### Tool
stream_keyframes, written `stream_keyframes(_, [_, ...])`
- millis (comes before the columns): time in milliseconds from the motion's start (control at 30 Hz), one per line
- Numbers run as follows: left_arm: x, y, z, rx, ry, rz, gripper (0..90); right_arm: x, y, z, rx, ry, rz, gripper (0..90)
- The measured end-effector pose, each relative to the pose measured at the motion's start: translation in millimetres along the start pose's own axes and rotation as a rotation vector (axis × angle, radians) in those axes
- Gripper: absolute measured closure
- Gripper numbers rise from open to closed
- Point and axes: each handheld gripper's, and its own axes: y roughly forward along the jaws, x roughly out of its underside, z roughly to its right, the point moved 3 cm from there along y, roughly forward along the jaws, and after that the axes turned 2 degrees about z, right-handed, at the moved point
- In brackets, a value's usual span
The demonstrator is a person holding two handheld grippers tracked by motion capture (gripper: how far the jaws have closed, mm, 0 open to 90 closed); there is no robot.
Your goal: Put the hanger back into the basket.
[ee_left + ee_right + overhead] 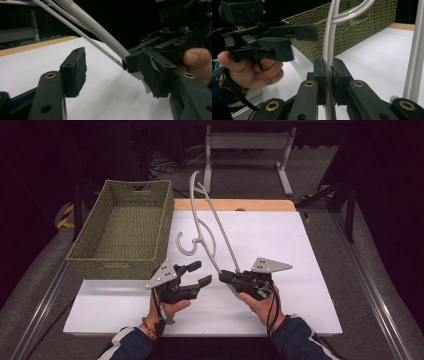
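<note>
So right gripper (pixel 226 276) clamps the hanger (pixel 216 227) (tilted up), left gripper (pixel 199 273) jaws apart, empty; next, basket (pixel 120 265) at far left probably.

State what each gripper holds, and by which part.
The right gripper clamps the grey hanger at one end of its frame. The left gripper holds nothing.

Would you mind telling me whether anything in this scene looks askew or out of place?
Only the white hanger: the right gripper pinches one end, so it stands tilted over the table rather than lying flat. The basket sits squarely.
</note>
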Motion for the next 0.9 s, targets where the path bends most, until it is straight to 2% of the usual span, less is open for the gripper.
stream_keyframes(67, [1.3,7.4,-1.7,0.013,-0.039,0.010,42.2,0.3,0.3,-1.3,-0.005,-0.001,0.010,83.1])
stream_keyframes(267, [1.1,12.1,-4.9,0.034,-0.060,0.023,53.9,2.5,2.7,-2.2,-0.021,0.013,0.012,83.1])
stream_keyframes(467, [-3.4,11.2,-8.9,0.055,-0.066,0.027,56.9,4.9,7.7,-6.5,-0.047,-0.001,-0.002,83.0])
stream_keyframes(533, [-3.0,10.4,-10.6,0.066,-0.078,0.024,58.3,5.2,8.5,-6.9,-0.041,-0.009,-0.007,83.0])
stream_keyframes(633, [-2.9,10.5,-10.5,0.069,-0.080,0.023,62.2,5.8,8.4,-5.5,-0.047,0.008,0.002,82.9])
stream_keyframes(733, [-1.6,10.7,-11.4,0.082,-0.104,0.013,65.5,7.0,9.3,-4.0,-0.037,0.012,-0.001,82.2])
stream_keyframes(833, [-1.5,12.0,-10.5,0.091,-0.102,0.010,72.8,9.6,12.4,-5.5,-0.031,0.000,-0.016,80.0])
stream_keyframes(900, [-1.8,11.4,-11.1,0.100,-0.103,0.010,73.9,9.8,13.1,-5.8,-0.028,-0.008,-0.018,80.2])
